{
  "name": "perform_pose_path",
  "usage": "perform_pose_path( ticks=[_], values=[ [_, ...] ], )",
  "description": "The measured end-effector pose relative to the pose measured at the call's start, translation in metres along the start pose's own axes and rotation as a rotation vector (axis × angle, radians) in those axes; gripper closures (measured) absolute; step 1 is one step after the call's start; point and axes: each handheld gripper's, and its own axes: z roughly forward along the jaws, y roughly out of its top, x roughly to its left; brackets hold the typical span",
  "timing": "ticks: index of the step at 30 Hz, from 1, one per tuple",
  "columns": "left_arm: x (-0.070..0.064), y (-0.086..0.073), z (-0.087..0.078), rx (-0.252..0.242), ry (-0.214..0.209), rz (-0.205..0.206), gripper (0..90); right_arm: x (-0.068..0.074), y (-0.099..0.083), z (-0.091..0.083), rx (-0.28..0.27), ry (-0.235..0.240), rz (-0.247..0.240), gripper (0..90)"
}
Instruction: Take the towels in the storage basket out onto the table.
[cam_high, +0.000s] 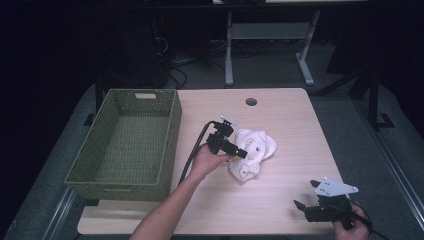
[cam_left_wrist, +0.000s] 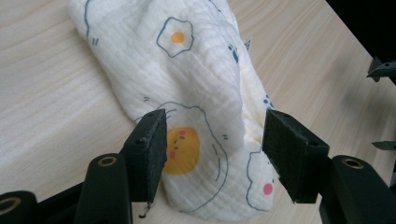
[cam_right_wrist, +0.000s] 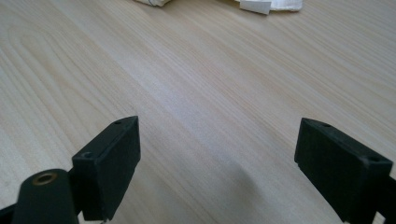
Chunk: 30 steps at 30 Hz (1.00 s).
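A crumpled white cloth (cam_high: 252, 148) printed with fried eggs lies near the middle of the wooden table (cam_high: 280, 115). My left gripper (cam_high: 243, 153) hovers at the cloth's left edge. In the left gripper view its jaws stand open on either side of a fold of the cloth (cam_left_wrist: 201, 93), not squeezing it. My right gripper (cam_high: 307, 196) is open near the table's front right corner, over bare wood. In the right gripper view only the cloth's near edge (cam_right_wrist: 261, 4) peeks in at the top, far from the wide-set jaws.
A green woven basket (cam_high: 170, 135) with nothing in it stands on the left side of the table, close to my left forearm. A round cable hole (cam_high: 251, 102) sits near the far edge. A desk frame (cam_high: 270, 40) stands on the floor beyond the table.
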Motion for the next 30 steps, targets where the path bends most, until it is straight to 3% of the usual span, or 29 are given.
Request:
perform_pose_path(
  ticks=[12, 15, 22, 30],
  values=[
    [0.001, -0.006, -0.011, -0.009, 0.007, 0.022, 34.7, 0.0, 0.0, 0.001, 0.004, -0.002, -0.002, 14.0],
    [0.003, -0.009, -0.013, -0.024, 0.0, 0.006, 33.0, 0.0, 0.0, 0.0, 0.004, -0.003, 0.001, 14.0],
    [0.003, -0.017, -0.018, -0.031, 0.0, 0.01, 30.3, 0.0, 0.0, 0.0, 0.004, -0.004, 0.0, 14.0],
    [0.003, -0.026, -0.024, -0.036, 0.012, 0.031, 28.9, 0.0, 0.0, 0.001, 0.008, -0.006, 0.0, 14.0]
  ],
)
